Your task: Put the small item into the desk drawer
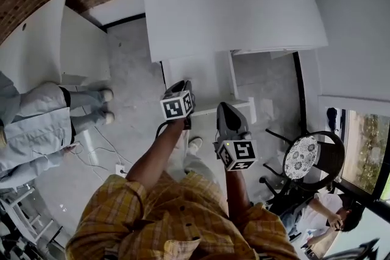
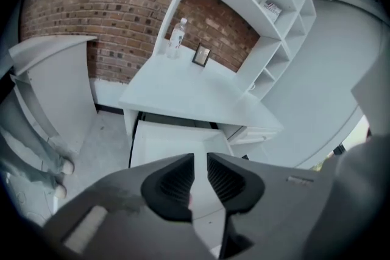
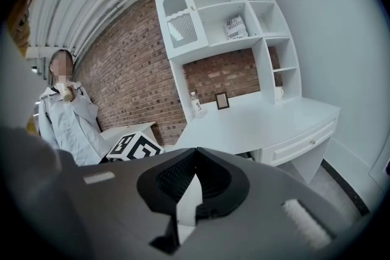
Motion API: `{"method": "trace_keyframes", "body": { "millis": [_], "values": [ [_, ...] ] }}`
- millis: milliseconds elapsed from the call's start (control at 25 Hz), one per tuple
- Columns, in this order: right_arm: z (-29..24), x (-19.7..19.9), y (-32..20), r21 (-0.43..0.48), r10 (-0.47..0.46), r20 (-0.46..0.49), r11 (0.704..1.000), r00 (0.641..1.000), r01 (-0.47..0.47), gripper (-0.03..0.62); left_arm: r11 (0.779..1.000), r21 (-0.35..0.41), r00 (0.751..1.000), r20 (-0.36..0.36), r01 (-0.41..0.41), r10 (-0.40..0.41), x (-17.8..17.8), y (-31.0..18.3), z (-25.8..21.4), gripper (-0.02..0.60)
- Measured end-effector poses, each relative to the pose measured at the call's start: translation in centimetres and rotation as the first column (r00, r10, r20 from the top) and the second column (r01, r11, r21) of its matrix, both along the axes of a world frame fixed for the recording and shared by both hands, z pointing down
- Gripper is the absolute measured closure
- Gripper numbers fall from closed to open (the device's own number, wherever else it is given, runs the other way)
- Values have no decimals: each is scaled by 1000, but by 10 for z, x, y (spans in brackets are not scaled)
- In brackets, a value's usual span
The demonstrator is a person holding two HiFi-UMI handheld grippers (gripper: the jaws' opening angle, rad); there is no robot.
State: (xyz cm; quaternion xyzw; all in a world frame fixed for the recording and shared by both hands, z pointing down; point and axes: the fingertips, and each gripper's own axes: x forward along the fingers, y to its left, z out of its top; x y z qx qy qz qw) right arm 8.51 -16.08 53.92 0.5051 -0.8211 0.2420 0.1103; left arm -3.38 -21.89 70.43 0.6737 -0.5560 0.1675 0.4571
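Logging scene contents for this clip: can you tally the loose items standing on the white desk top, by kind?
Bottle: 1
Picture frame: 1
Mug: 1
Total: 3

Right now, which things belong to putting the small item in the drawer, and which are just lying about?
Job: pulled-out white drawer of the white desk; left gripper, jaws apart; right gripper, jaws together. The small item cannot be made out.
Lying about: clear plastic bottle and small dark-framed picture on the desktop; white mug in the shelves.
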Motion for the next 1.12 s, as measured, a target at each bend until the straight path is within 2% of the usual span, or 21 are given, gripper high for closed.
{"method": "trace_keyframes", "body": {
  "millis": [160, 520, 840, 1120],
  "values": [
    [-25, -9, 5, 42, -18, 10, 999, 1000, 18, 595, 994, 112, 1000, 22, -13, 11, -10, 8, -50, 560],
    [-91, -22, 35, 125, -23, 19, 992, 1000, 20, 596, 958, 285, 999, 26, -33, 27, -23, 53, -148, 578],
    [-141, -34, 52, 208, -29, 29, 978, 999, 23, 597, 908, 410, 994, 97, -86, 50, -36, 81, -215, 578],
    [-170, -40, 60, 249, -30, 37, 968, 999, 20, 597, 847, 513, 986, 149, -138, 70, -39, 97, -268, 578]
  ]
}}
